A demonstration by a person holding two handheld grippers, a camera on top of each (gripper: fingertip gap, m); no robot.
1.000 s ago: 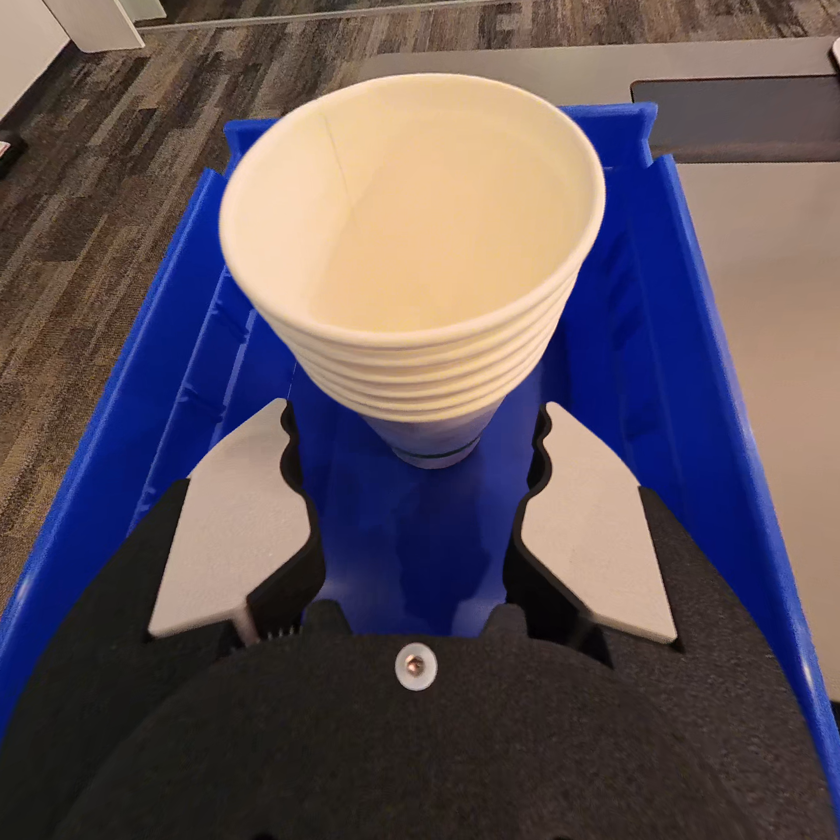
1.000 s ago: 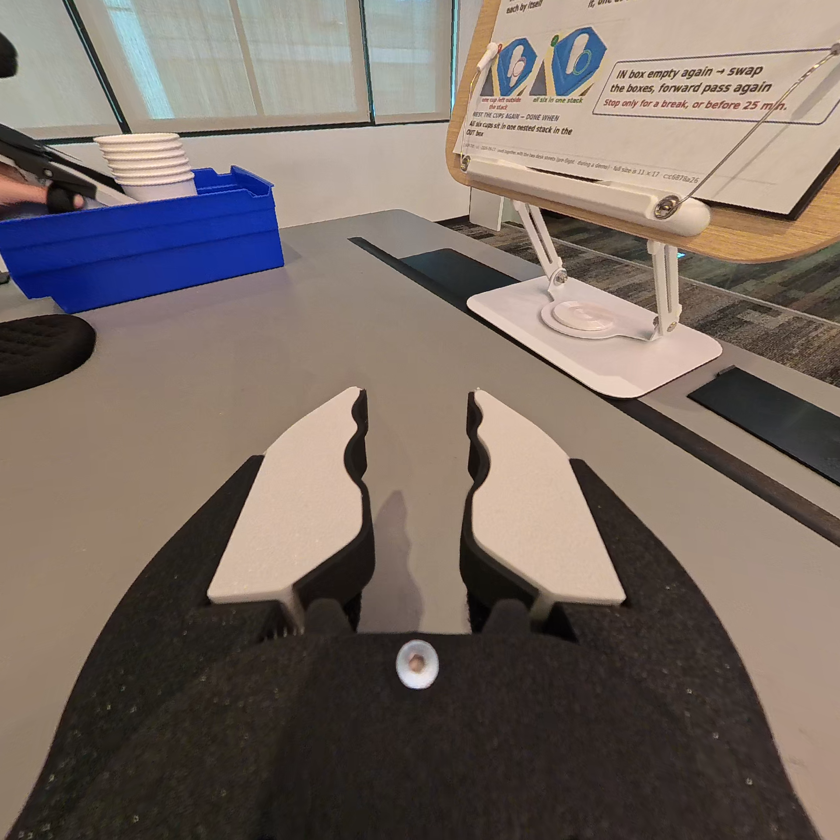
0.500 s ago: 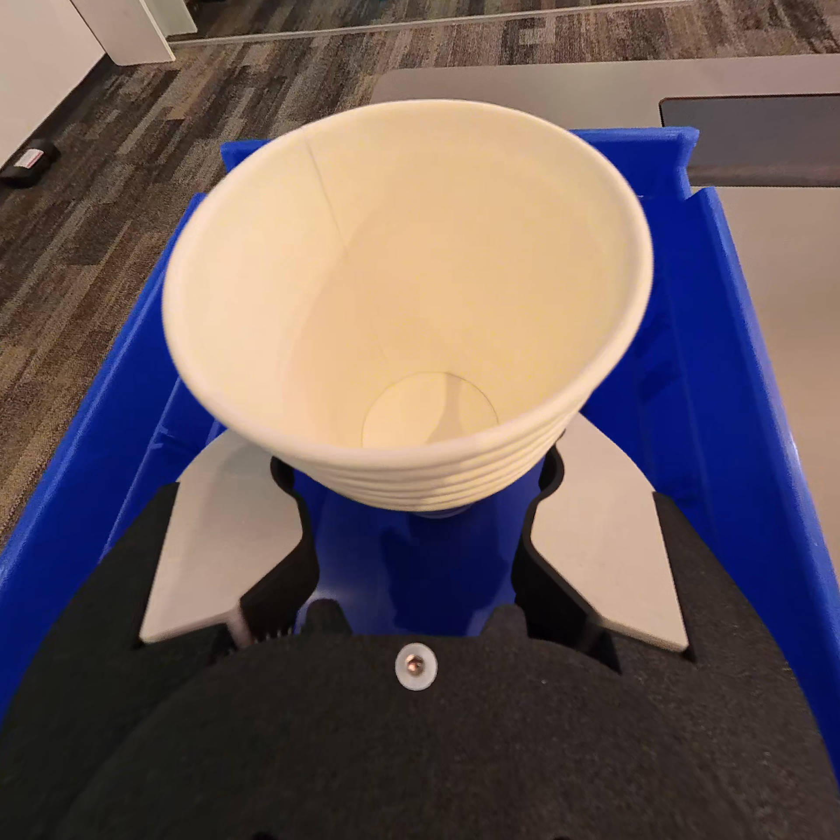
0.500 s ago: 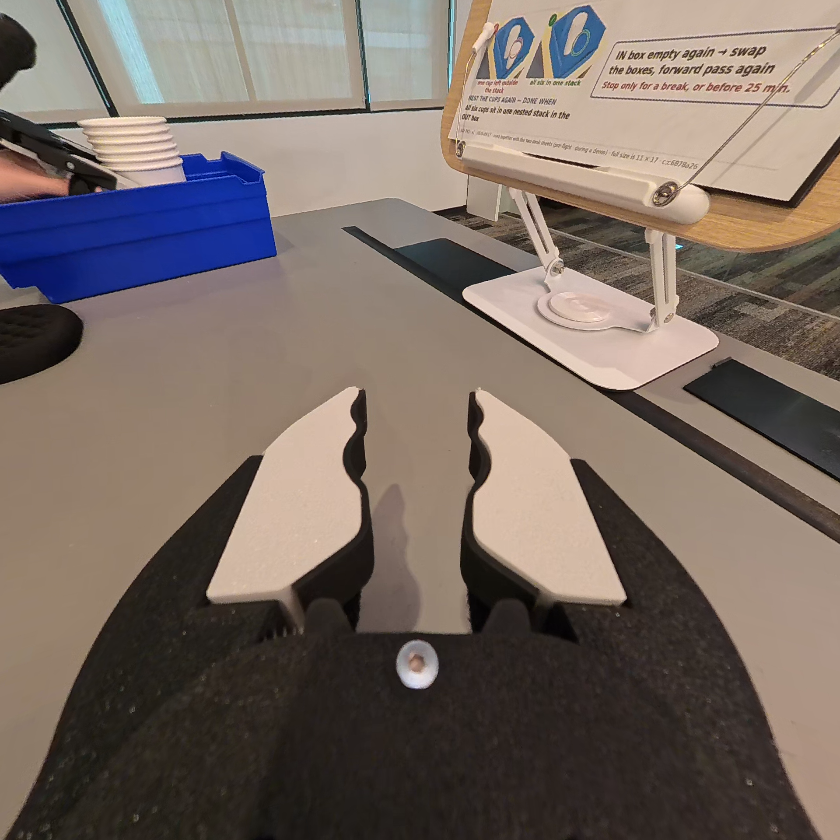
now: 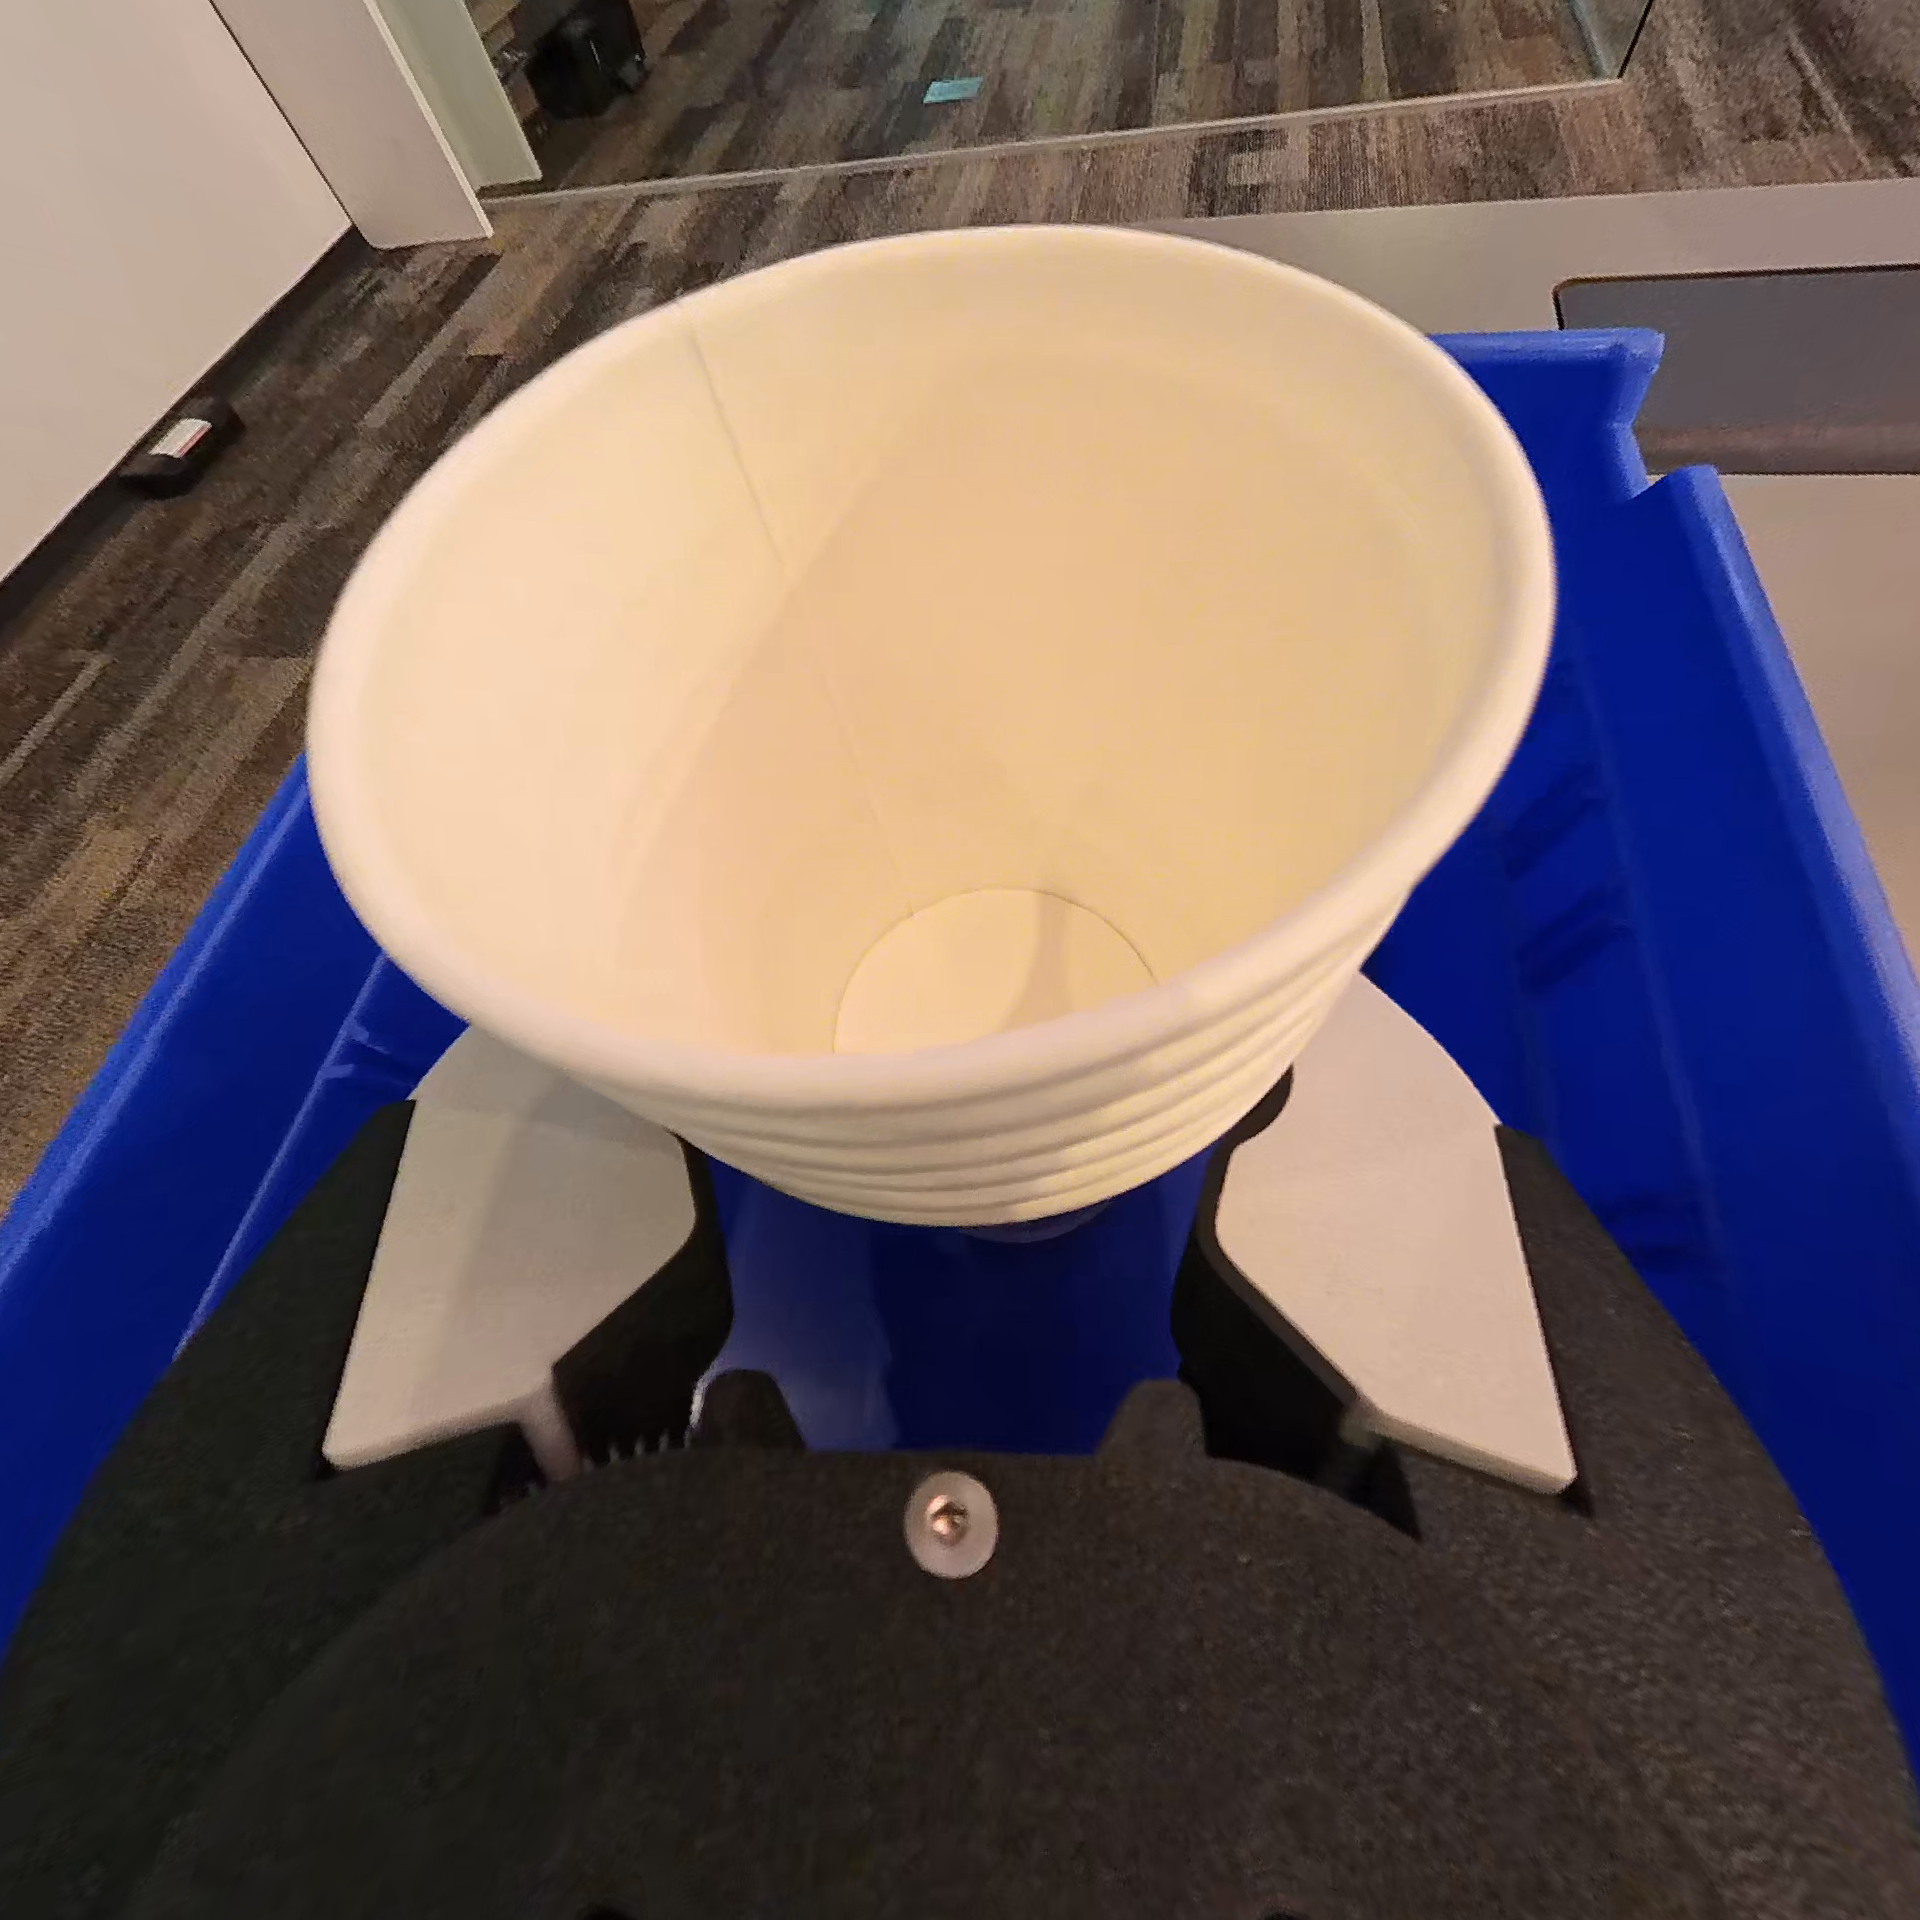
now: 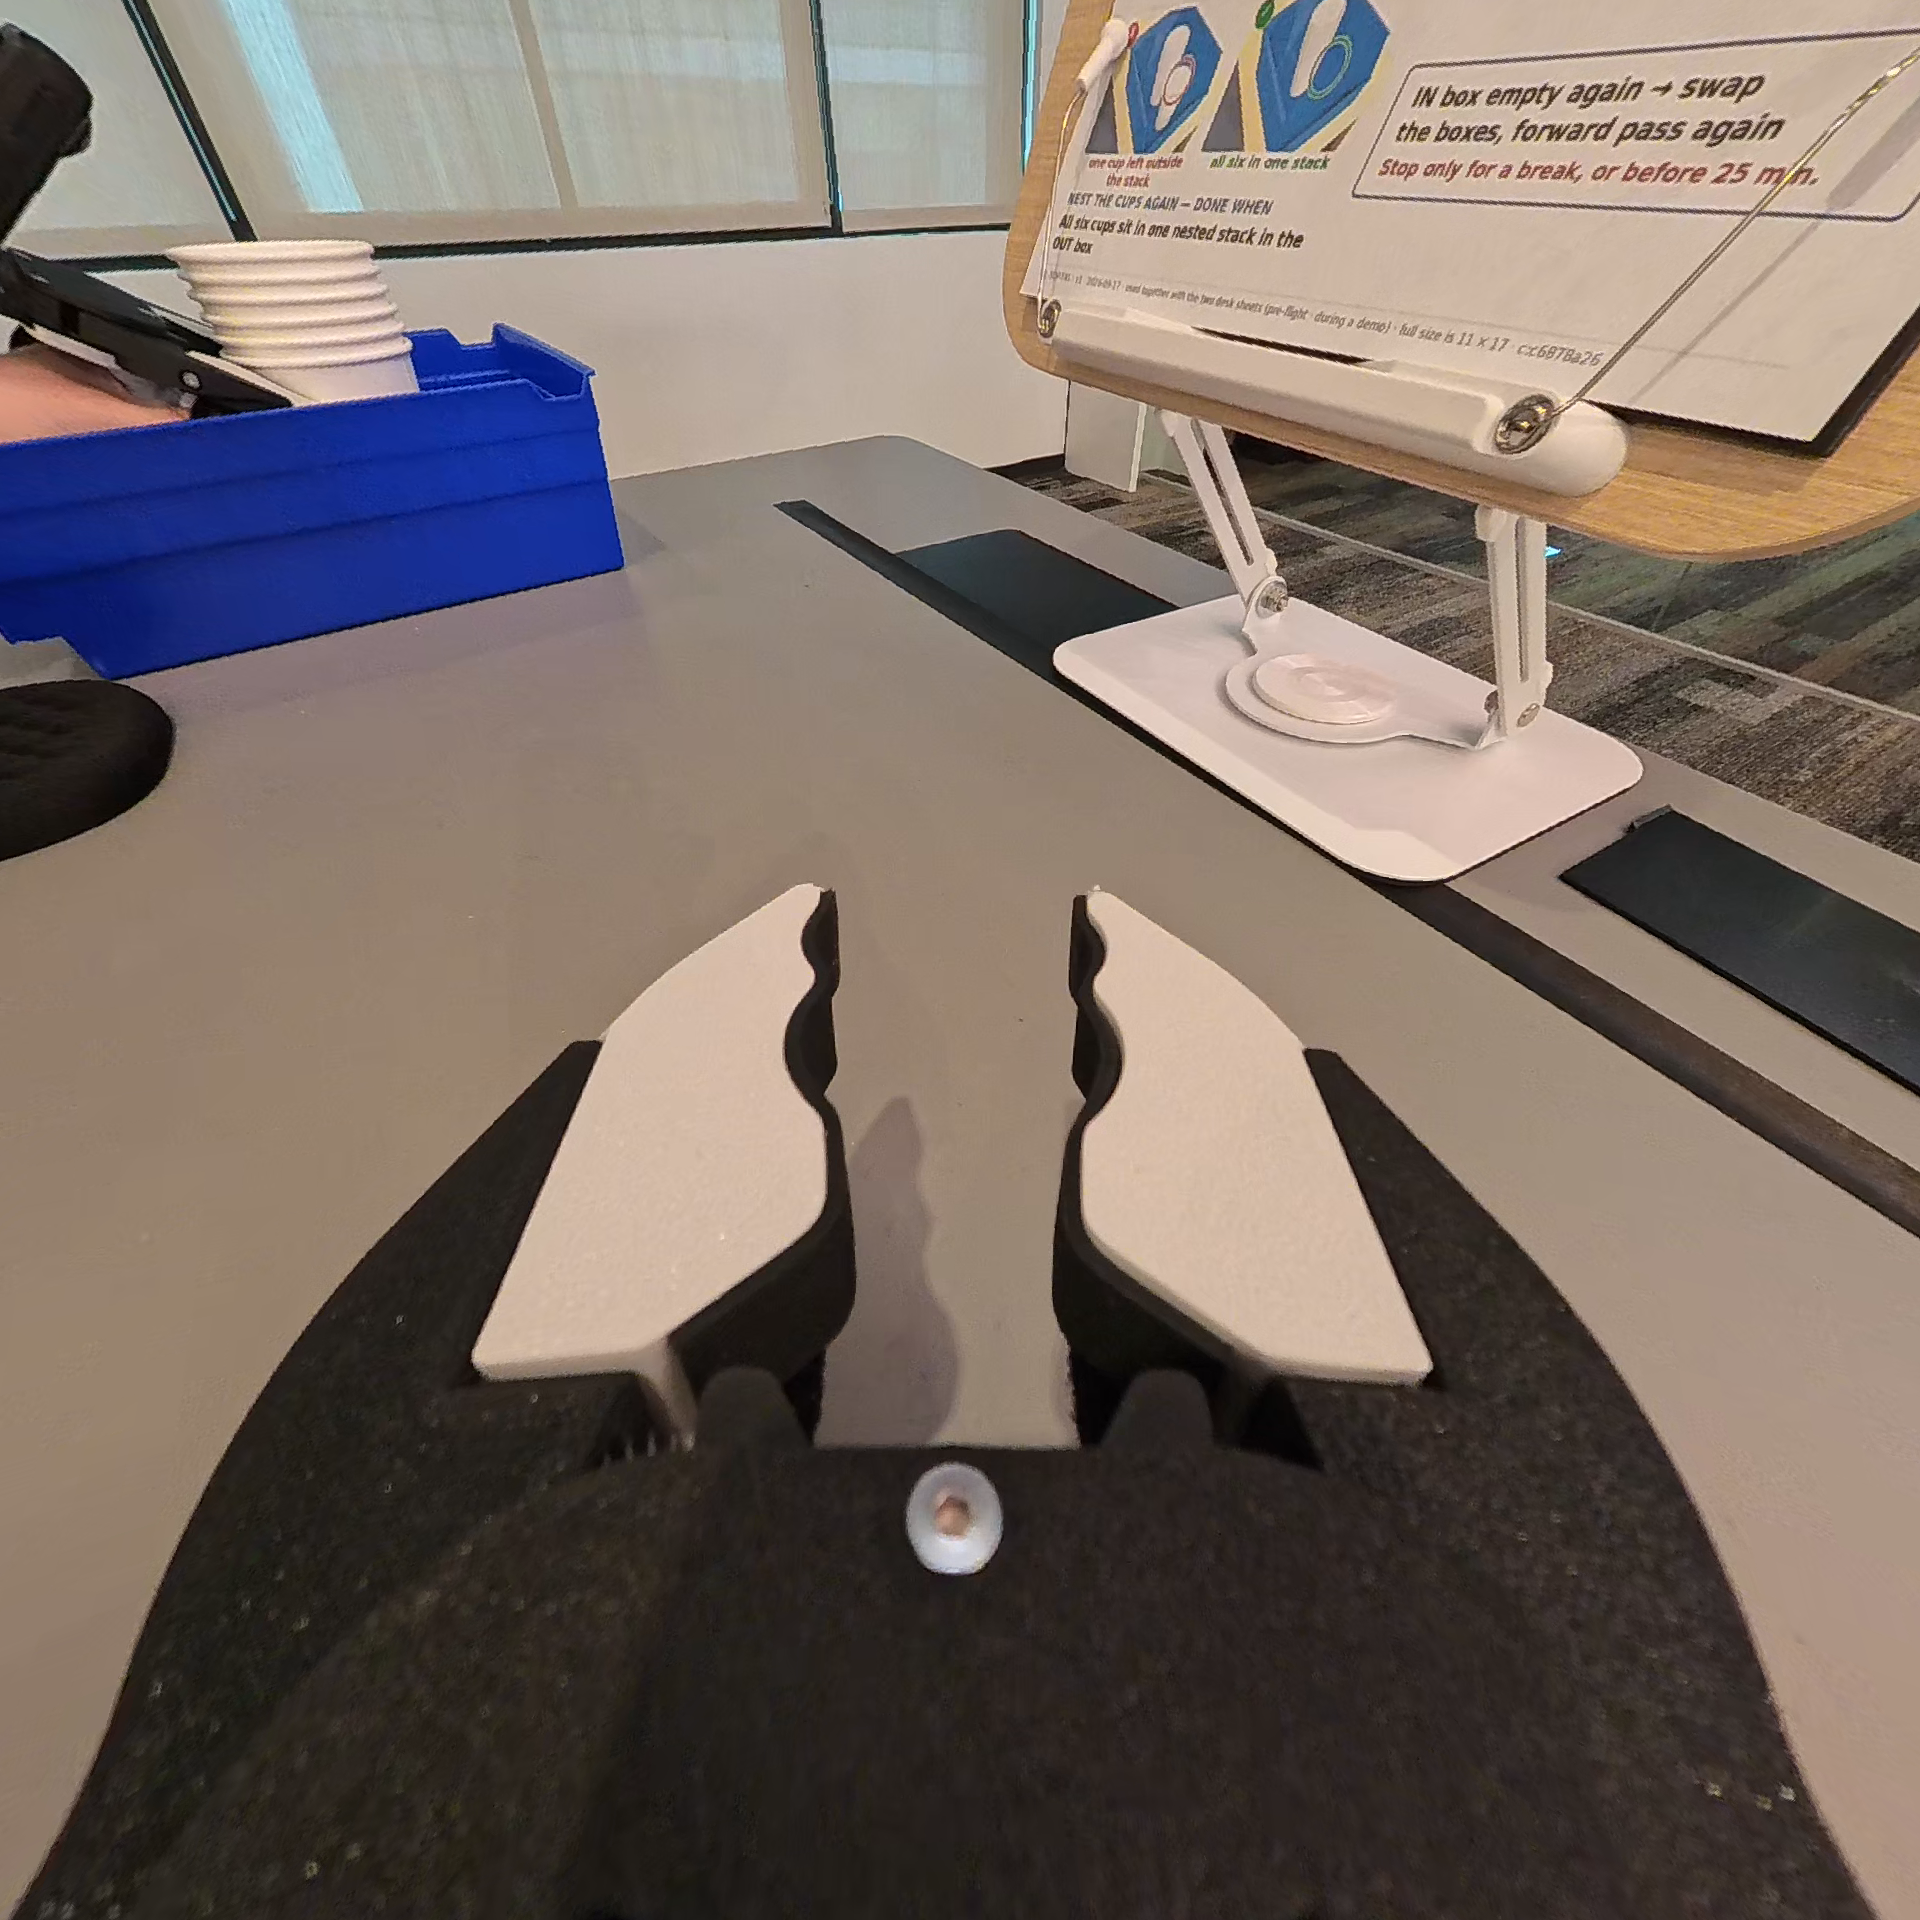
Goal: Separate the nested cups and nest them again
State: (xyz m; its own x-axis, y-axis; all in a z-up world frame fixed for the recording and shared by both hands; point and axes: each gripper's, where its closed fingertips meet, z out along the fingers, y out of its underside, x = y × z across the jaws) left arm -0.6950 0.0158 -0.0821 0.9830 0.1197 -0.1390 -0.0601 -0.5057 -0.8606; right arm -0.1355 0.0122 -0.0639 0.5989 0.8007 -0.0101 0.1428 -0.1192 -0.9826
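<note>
A nested stack of several white paper cups (image 5: pixel 935 665) stands upright in a blue bin (image 5: pixel 1683 831). My left gripper (image 5: pixel 945 1049) is open and the stack's lower part sits between its fingers (image 5: pixel 488 1247). The cup rims hide the fingertips, so I cannot tell whether they touch the stack. In the right wrist view the stack (image 6: pixel 296 312) rises above the bin (image 6: pixel 312 488) at the far left, with the left gripper (image 6: pixel 125 343) against it. My right gripper (image 6: pixel 956 904) is open and empty, low over the grey table (image 6: pixel 727 790).
A white document stand (image 6: pixel 1351 717) holding a printed sheet stands on the table at the right. A black round pad (image 6: pixel 62 758) lies at the left edge. Dark strips (image 6: pixel 1039 582) run across the table. The floor (image 5: pixel 260 436) drops away left of the bin.
My left gripper has moved forward over the bin, so the cup stack now sits between its open fingers. The right gripper has barely moved.
</note>
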